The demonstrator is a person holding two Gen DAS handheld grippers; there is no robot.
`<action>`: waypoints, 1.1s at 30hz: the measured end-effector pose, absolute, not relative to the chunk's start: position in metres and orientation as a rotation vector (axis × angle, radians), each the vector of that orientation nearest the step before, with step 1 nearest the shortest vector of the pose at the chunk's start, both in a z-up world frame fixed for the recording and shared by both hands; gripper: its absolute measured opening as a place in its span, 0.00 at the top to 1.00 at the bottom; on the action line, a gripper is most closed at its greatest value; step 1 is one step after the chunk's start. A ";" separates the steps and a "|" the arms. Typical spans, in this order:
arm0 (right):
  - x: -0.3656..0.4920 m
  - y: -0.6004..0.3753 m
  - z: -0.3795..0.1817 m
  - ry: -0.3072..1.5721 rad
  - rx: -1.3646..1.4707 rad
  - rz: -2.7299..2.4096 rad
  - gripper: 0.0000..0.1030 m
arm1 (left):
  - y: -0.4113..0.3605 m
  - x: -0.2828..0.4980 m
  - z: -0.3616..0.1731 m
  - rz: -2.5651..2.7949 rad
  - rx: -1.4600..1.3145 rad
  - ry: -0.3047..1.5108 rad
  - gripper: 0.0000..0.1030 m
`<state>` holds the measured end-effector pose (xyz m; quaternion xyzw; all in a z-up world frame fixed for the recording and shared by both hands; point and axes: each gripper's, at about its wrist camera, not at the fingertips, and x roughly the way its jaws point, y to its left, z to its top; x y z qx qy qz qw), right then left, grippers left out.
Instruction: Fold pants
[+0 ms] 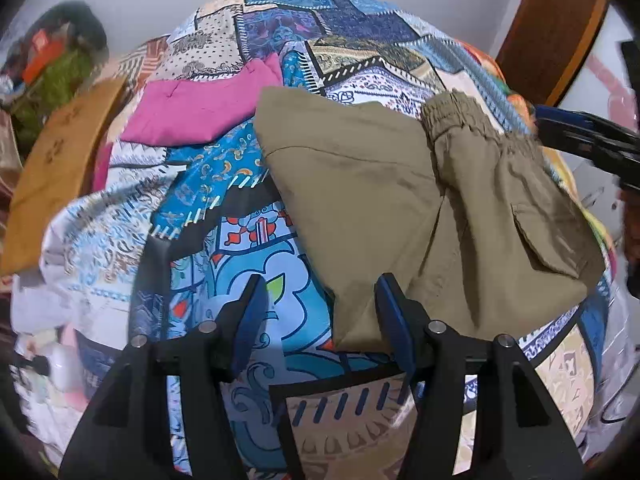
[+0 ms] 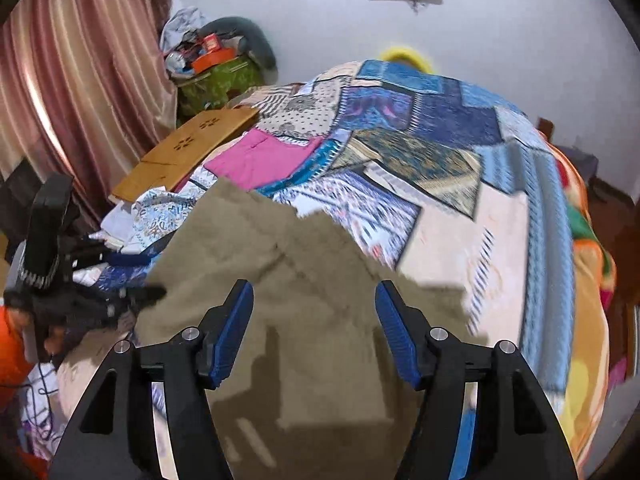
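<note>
Pants (image 1: 400, 208): soft, light, limp; I'd pinch hem corners. Left gripper (image 1: 320, 312), right gripper (image 2: 314, 320) both wide, empty.

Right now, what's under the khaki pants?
The pants lie on a patchwork bedspread. Its pattern shows all around them; whatever sits directly beneath is covered.
</note>
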<state>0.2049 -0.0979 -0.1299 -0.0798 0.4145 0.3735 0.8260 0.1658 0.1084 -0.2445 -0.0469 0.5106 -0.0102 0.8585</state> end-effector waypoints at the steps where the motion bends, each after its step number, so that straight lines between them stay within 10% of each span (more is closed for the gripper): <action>1: 0.212 -0.089 -0.134 0.885 -0.187 0.806 0.42 | 0.110 0.165 -0.245 -0.026 -0.108 1.072 0.42; 19: 0.243 -0.045 -0.182 0.959 -0.329 0.784 0.48 | 0.123 0.155 -0.252 0.088 -0.103 1.062 0.34; 33: 0.203 -0.130 -0.116 0.829 -0.248 0.641 0.38 | 0.128 0.178 -0.209 0.000 -0.160 1.014 0.35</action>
